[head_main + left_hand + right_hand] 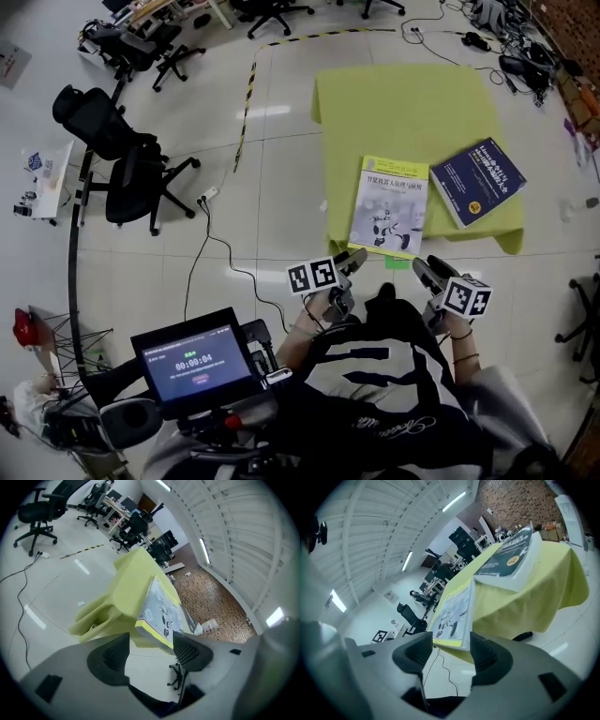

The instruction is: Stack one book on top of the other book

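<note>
Nearest, at the lower middle of the head view, the person's two hands hold the grippers side by side, each with its marker cube facing up. The left gripper (354, 258) has its jaws spread apart with nothing clamped; in its own view the near corner of the light-covered book (389, 204) shows in the gap just past the tips, and the pads do not press on it. The right gripper (429, 269) is likewise released, its jaws wide; in its own view the same book's near edge sits just ahead of and between the tips, untouched.

That book lies flat at the near edge of the worktop (403, 112), which is draped in a yellow-green cloth, right of centre in the head view. Its near edge slightly overhangs the cloth's front, and both grippers are just short of it.

To its right and a little farther up lies the dark blue book (476, 181), flat, turned at an angle, apart from the first.

Farther off, at the upper left, black office chairs (122, 159) stand on the pale floor.
</note>
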`<state>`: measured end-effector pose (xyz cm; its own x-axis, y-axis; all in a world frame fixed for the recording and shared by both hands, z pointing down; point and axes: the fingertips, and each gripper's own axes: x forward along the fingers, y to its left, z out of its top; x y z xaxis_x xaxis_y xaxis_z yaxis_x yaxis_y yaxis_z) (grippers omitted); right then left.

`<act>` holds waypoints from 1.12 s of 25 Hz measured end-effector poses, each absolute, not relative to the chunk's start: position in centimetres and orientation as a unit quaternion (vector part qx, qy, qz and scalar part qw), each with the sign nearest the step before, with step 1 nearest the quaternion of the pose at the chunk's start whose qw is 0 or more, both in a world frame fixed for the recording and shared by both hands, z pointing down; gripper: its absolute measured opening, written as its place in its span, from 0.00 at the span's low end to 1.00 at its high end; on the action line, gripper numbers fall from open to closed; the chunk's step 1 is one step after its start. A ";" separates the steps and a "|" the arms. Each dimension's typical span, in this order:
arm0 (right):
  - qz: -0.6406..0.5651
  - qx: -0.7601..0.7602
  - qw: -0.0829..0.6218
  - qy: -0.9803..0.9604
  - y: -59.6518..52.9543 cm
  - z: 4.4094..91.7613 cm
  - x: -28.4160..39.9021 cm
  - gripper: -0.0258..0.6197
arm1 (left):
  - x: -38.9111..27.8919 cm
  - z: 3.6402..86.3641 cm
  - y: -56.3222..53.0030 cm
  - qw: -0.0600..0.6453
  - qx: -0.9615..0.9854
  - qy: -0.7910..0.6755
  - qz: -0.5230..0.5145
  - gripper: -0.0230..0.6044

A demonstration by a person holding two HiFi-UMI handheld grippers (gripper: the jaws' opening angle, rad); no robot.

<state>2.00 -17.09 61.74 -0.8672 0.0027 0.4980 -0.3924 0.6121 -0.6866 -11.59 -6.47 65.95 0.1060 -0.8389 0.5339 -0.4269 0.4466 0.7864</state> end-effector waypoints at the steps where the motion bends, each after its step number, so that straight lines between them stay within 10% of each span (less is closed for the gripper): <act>1: 0.434 0.106 0.240 -0.862 -17.5 62.5 1.7 0.41 | -11.9 66.2 -6.7 0.561 0.482 -0.643 -0.197 0.48; 13: 0.544 0.039 0.253 -0.799 -19.4 67.8 -3.2 0.42 | -13.3 68.9 -10.1 0.584 0.437 -0.644 -0.229 0.48; 19: 0.567 0.006 0.255 -0.784 -19.0 66.9 -3.7 0.19 | -13.2 69.0 -10.7 0.587 0.437 -0.643 -0.225 0.48; 28: 0.548 -0.027 0.281 -0.787 -17.6 65.8 -0.7 0.17 | -12.3 68.9 -10.0 0.592 0.465 -0.612 -0.241 0.48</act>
